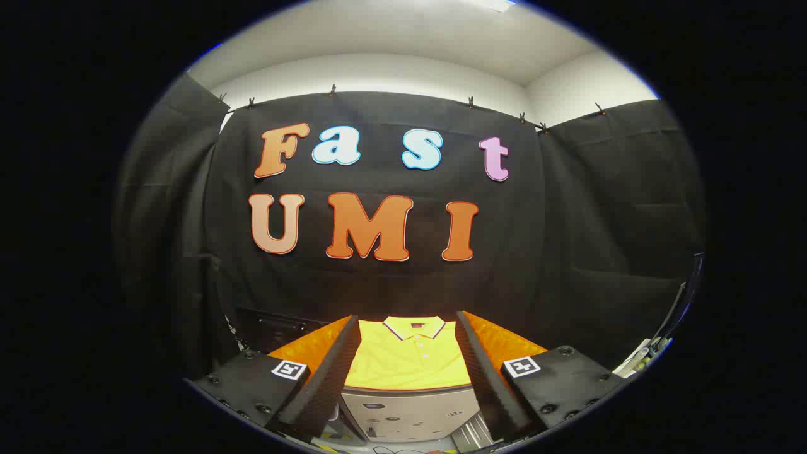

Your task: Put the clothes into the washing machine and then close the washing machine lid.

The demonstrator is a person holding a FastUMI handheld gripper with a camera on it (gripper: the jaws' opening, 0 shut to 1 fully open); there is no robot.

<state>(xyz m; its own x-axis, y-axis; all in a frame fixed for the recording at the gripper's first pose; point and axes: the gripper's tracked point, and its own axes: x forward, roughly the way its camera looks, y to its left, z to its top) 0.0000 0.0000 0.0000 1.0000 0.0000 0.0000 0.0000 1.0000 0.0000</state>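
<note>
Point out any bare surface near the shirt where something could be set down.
The gripper, fingers open, frames the yellow polo shirt lying ahead on an orange surface. Bare orange strips flank the shirt on both sides. The middle is taken by the shirt; the white appliance panel sits just below it.

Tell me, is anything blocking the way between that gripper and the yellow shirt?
Nothing visible does. The gripper is open, and the yellow polo shirt lies flat on the orange surface just beyond its fingers, framed in the gap between them. No object sits between the fingers and the shirt.
</note>
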